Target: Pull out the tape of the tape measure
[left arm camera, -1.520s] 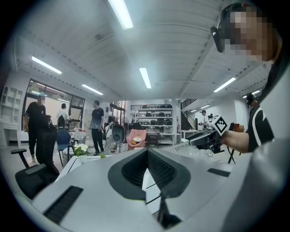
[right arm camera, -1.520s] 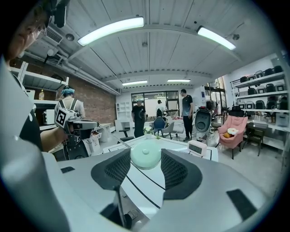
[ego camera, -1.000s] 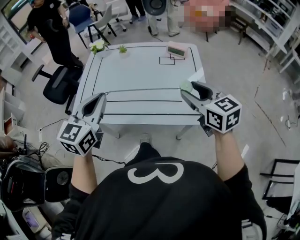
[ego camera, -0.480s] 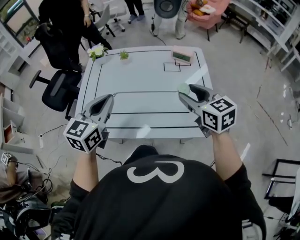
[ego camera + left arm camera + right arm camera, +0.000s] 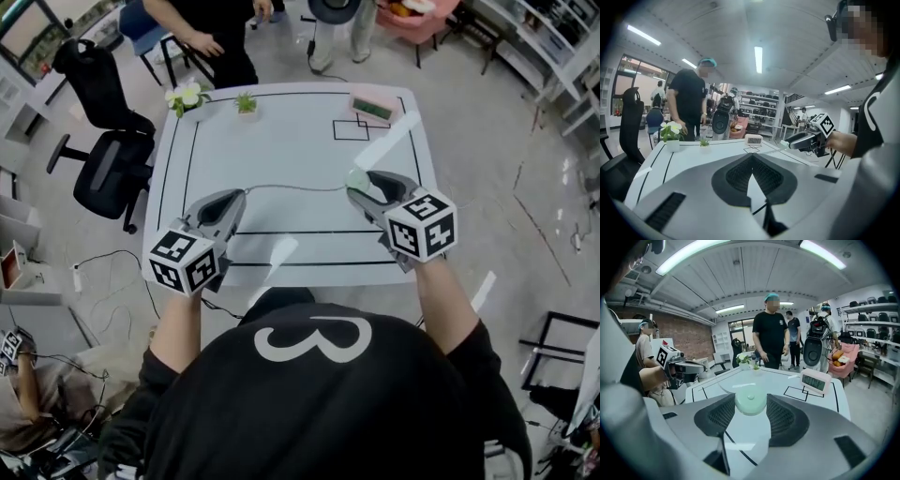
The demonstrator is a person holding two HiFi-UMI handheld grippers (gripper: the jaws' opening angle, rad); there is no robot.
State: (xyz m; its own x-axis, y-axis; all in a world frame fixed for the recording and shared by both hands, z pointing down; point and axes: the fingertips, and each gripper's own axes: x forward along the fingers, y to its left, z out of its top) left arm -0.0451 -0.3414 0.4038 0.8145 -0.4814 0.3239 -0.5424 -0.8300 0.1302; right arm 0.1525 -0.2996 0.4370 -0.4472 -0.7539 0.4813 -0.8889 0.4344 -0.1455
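Observation:
A round pale green tape measure [image 5: 356, 178] sits between the pads of my right gripper [image 5: 362, 184], which is shut on its case [image 5: 750, 401]. From it a thin pale tape [image 5: 292, 187] runs left in a slight curve above the white table [image 5: 291, 141]. Its end is in my left gripper [image 5: 238, 197], whose jaws are shut on it. A pale strip shows between the left gripper's pads [image 5: 754, 185]. The left gripper view shows the right gripper [image 5: 806, 139] with the green case [image 5: 784, 144]. The right gripper view shows the left gripper [image 5: 683, 369] and the tape's arc [image 5: 721, 389].
At the table's far edge stand a pink clock [image 5: 372, 106], a white flower pot [image 5: 185, 97] and a small green plant [image 5: 246, 101]. A person in black [image 5: 211, 37] stands behind the table. A black office chair [image 5: 103, 169] is on its left.
Both grippers have come closer together over the table, and the stretch of tape between them is shorter. The person behind the table has moved to the right.

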